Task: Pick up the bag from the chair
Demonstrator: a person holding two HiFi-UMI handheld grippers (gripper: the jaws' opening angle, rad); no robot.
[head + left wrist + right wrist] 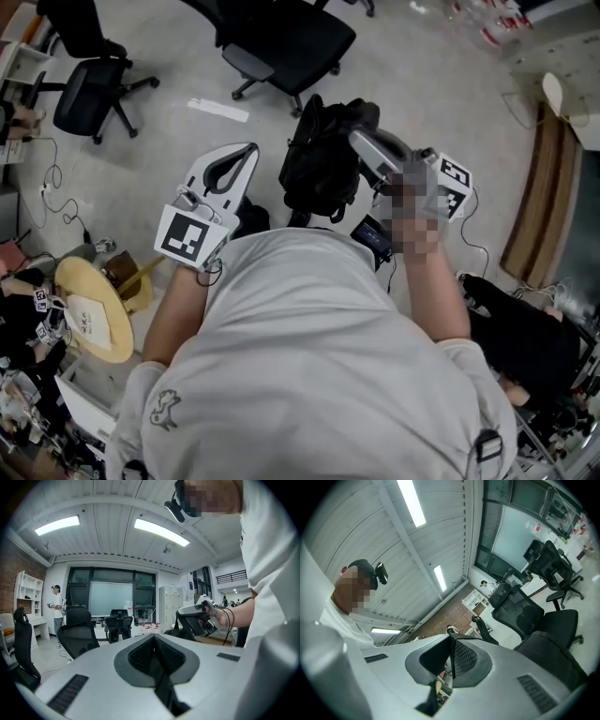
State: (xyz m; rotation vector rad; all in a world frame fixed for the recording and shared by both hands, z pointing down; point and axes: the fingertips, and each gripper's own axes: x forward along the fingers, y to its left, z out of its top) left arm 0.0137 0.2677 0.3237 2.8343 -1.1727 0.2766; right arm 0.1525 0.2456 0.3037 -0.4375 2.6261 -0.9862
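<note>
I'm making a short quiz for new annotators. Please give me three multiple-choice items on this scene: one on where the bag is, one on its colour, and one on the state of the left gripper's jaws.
1. In the head view, the bag is:
A) between the left gripper and the right gripper
B) left of the left gripper
C) right of the right gripper

2. The bag's colour is:
A) red
B) white
C) black

3. The left gripper's jaws are:
A) wide apart
B) together, with nothing between them
C) clamped on a cable

Answers:
1 A: the bag shows between the two grippers, close against the right one.
2 C: it is dark all over in the head view.
3 B: the left gripper view shows the two jaws meeting along one seam.
</note>
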